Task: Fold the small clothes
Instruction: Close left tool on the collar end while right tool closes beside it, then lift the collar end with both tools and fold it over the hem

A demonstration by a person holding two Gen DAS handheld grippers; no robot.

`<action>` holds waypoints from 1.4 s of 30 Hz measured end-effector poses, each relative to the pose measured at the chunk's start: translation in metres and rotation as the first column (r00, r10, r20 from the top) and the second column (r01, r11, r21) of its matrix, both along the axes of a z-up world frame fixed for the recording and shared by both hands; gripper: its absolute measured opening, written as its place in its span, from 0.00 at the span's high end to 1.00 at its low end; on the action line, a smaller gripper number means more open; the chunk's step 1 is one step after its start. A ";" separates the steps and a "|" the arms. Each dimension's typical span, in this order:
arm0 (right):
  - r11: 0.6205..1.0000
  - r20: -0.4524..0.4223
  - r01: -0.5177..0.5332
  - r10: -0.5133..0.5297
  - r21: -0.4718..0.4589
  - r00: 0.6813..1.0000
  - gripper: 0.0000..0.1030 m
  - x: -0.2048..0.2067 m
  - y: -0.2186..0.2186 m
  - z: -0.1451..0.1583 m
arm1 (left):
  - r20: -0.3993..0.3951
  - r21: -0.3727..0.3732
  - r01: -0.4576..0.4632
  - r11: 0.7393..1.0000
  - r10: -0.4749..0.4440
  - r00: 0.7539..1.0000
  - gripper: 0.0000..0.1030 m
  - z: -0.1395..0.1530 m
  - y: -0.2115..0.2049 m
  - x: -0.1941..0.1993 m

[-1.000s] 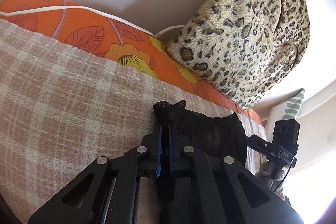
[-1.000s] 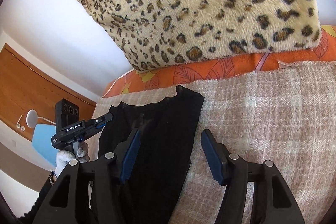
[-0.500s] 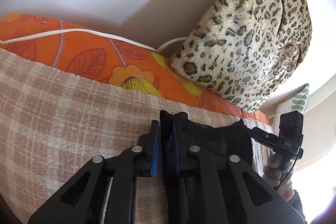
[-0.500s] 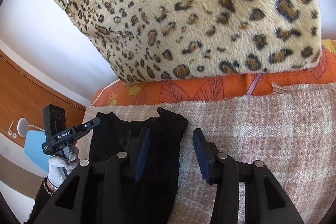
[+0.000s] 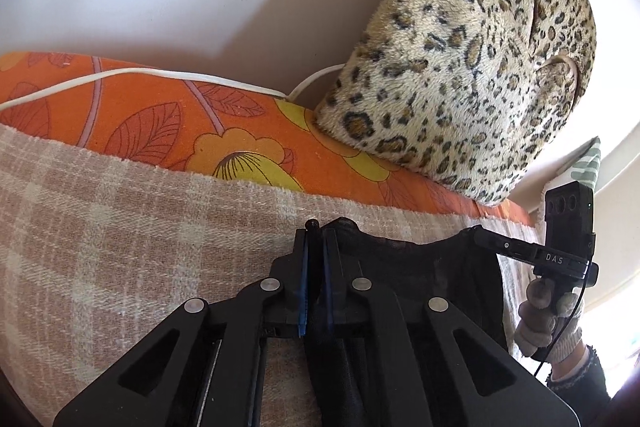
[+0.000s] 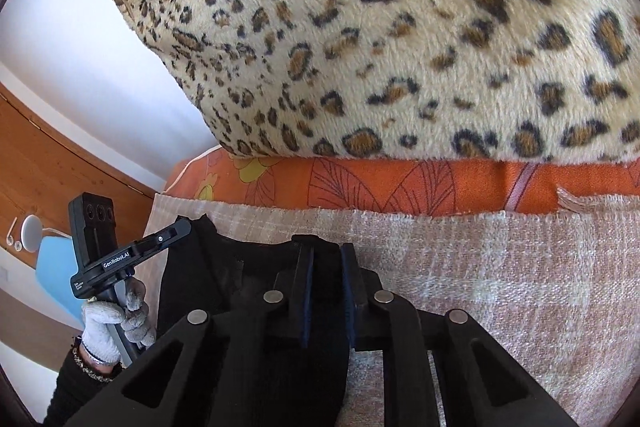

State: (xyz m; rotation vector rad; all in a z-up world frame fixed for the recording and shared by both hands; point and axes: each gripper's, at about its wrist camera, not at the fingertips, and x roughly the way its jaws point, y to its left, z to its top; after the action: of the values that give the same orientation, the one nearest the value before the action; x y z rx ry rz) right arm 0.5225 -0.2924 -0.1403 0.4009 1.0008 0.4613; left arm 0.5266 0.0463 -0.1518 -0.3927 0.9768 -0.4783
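A small black sheer garment (image 5: 416,267) lies on the beige plaid blanket (image 5: 120,227), stretched between my two grippers. My left gripper (image 5: 316,247) is shut on its left top corner. My right gripper (image 6: 326,263) has closed on the garment's (image 6: 224,267) right top corner, with black fabric filling the narrow gap between its blue pads (image 6: 347,279). In the left wrist view the right gripper (image 5: 492,241) touches the garment's far corner. In the right wrist view the left gripper (image 6: 180,227) sits at the opposite corner.
A leopard-print plush cushion (image 6: 380,39) stands right behind the blanket on the orange floral sheet (image 5: 180,119). A white cord (image 5: 120,75) runs along the wall. A wooden door (image 6: 52,167) and a blue object (image 6: 56,267) are at the left.
The right gripper's jaws went from wide open around the garment's corner to closed on it. Both grippers moved forward toward the cushion, and the garment's top edge is now spread wider.
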 end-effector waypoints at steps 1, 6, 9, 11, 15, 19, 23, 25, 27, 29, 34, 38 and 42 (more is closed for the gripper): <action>1.000 0.008 -0.004 0.004 -0.007 1.000 0.91 -0.001 0.003 0.002 | 0.007 -0.007 0.003 1.000 -0.003 1.000 0.97 0.002 0.000 0.000; 1.000 0.047 -0.013 0.013 0.008 0.999 0.94 -0.008 0.005 0.019 | 0.039 -0.046 0.020 0.999 -0.018 0.999 0.97 0.016 -0.001 -0.006; 1.000 0.072 -0.023 0.022 0.004 0.997 0.94 -0.014 0.004 0.031 | 0.059 -0.042 0.037 0.998 -0.034 0.998 0.97 0.026 -0.004 -0.013; 1.000 0.085 -0.027 0.026 0.008 0.996 0.95 -0.020 0.003 0.041 | 0.065 -0.054 0.042 0.998 -0.038 0.997 0.97 0.034 -0.004 -0.018; 0.999 0.114 -0.039 0.037 0.011 0.993 0.95 -0.031 0.009 0.059 | 0.084 -0.063 0.062 0.996 -0.056 0.995 0.97 0.050 -0.009 -0.031; 0.999 0.133 -0.053 0.054 -0.009 0.990 0.95 -0.047 0.021 0.075 | 0.106 -0.052 0.079 0.996 -0.074 0.992 0.97 0.069 -0.014 -0.050; 0.998 0.153 -0.068 0.068 -0.010 0.986 0.95 -0.074 0.022 0.089 | 0.120 -0.058 0.083 0.995 -0.076 0.990 0.97 0.084 -0.015 -0.072; 0.997 0.161 -0.073 0.075 -0.016 0.984 0.95 -0.087 0.025 0.094 | 0.130 -0.059 0.085 0.995 -0.077 0.988 0.97 0.092 -0.015 -0.085; 0.997 0.167 -0.079 0.081 -0.021 0.983 0.95 -0.101 0.029 0.099 | 0.140 -0.060 0.086 0.995 -0.077 0.987 0.97 0.100 -0.013 -0.099; 0.996 0.172 -0.083 0.085 -0.018 0.981 0.95 -0.118 0.030 0.105 | 0.146 -0.067 0.085 0.994 -0.075 0.987 0.97 0.106 -0.011 -0.114; 0.996 0.181 -0.084 0.082 -0.001 0.980 0.95 -0.161 0.029 0.113 | 0.145 -0.076 0.085 0.993 -0.074 0.987 0.97 0.118 -0.012 -0.156; 0.995 0.184 -0.097 0.098 -0.014 0.978 0.95 -0.196 0.034 0.113 | 0.152 -0.074 0.098 0.992 -0.086 0.985 0.97 0.125 -0.014 -0.194; 0.994 0.182 -0.105 0.107 -0.019 0.977 0.95 -0.231 0.039 0.108 | 0.153 -0.072 0.111 0.991 -0.099 0.983 0.97 0.122 -0.015 -0.231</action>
State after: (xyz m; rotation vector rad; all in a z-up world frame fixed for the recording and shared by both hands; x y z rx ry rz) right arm 0.2915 -0.2533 -0.0322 0.2916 0.8478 0.5790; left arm 0.2958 0.0313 -0.0301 -0.3730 0.8374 -0.6354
